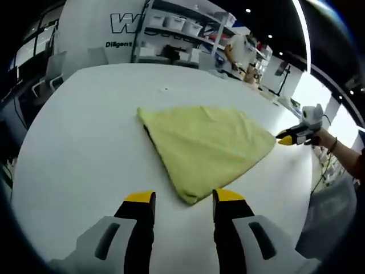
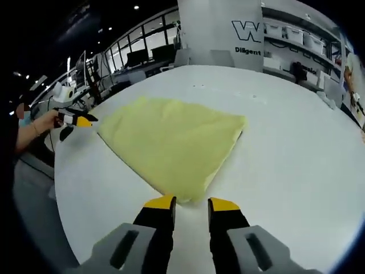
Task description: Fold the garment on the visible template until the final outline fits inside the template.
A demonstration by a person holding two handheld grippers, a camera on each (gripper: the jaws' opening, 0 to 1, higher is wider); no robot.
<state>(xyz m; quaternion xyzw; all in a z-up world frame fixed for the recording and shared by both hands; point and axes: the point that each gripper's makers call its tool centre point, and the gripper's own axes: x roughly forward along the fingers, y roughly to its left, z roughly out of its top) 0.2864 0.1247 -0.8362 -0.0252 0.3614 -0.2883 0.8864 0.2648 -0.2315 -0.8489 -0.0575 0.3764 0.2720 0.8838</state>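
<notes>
One yellow garment [image 1: 205, 145] lies folded flat mid-desk [image 1: 85, 142], a corner at each claw.

It looks light, soft and limp, likely to sag and slide on the smooth top; best pinched at a corner or along a folded edge. The left claw [image 1: 183, 200] and right claw [image 2: 191, 204], two in all, stand released, holding nothing, just short of the cloth. No template outline can be made out.

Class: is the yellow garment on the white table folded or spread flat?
Folded: the yellow garment shows a doubled edge with a dark gap at one corner, lying on the white table.
</notes>
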